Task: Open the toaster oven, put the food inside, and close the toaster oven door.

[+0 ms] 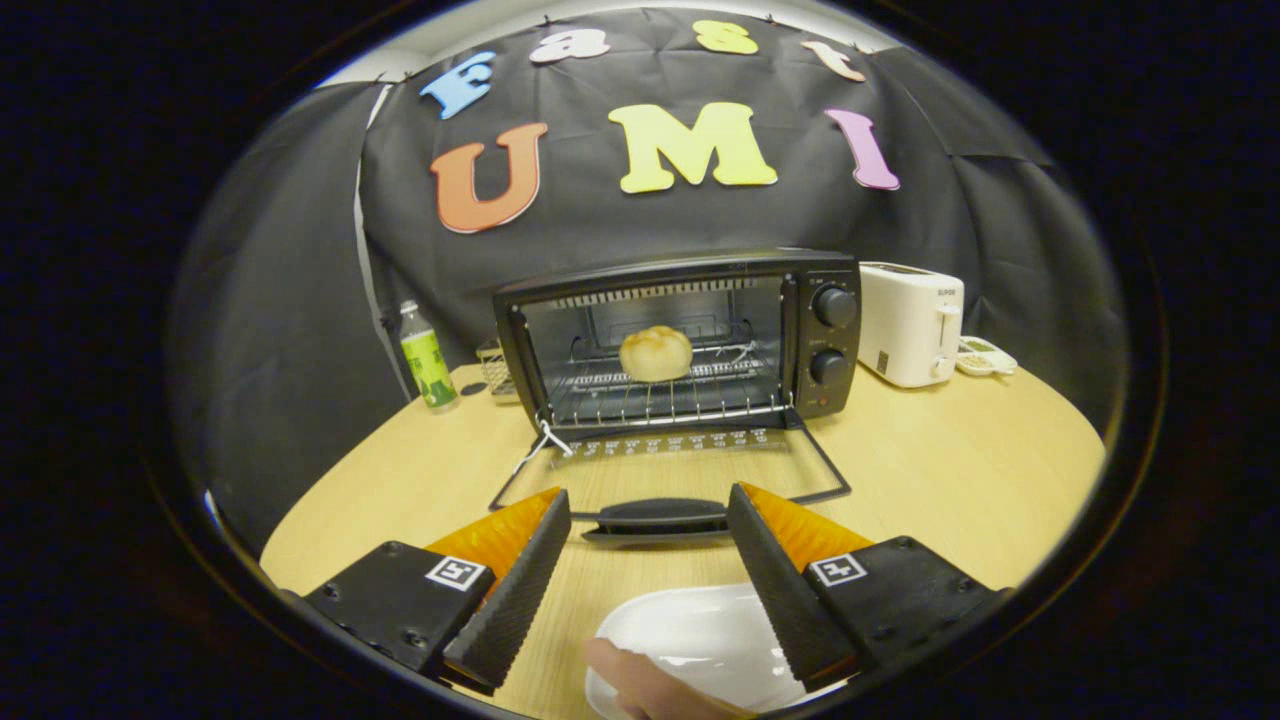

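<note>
Already loaded, the oven [680, 340] holds a bun [655, 353]; the hand-held gripper [648, 520] hangs spread, seemingly just short of the door handle [660, 518], with closing the remaining step.

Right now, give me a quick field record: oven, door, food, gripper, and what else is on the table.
oven: toaster oven at the back of the table, open
door: door folded down flat, its handle just ahead of the fingers
food: bun on the rack inside
gripper: gripper open, holding nothing
plate: white plate between the fingers, bare, a finger on its near edge
left of oven: bottle
right of oven: white toaster
left to do: close the door
</note>
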Motion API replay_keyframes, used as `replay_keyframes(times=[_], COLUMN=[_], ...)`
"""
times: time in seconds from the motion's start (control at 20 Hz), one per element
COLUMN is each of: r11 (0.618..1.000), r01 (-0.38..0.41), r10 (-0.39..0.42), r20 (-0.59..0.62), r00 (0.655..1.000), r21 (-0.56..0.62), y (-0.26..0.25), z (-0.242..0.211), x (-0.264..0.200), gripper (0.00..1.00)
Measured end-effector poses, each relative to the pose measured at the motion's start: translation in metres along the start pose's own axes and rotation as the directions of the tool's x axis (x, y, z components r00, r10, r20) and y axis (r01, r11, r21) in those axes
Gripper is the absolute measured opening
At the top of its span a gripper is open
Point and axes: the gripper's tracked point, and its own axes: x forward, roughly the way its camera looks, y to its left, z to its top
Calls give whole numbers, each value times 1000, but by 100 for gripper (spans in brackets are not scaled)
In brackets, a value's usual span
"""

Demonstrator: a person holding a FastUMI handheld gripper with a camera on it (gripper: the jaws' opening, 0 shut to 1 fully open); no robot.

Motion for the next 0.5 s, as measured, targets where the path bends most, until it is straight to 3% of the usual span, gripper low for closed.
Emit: replay_keyframes(times=[0.2, 0.5], r11=[1000, 998], r01=[-4, 65], r10=[2, -68], r20=[-81, -126], r00=[997, 990], r21=[-15, -27], y=[4, -6], z=[-29, -38], x=[5, 20], gripper=[100, 100])
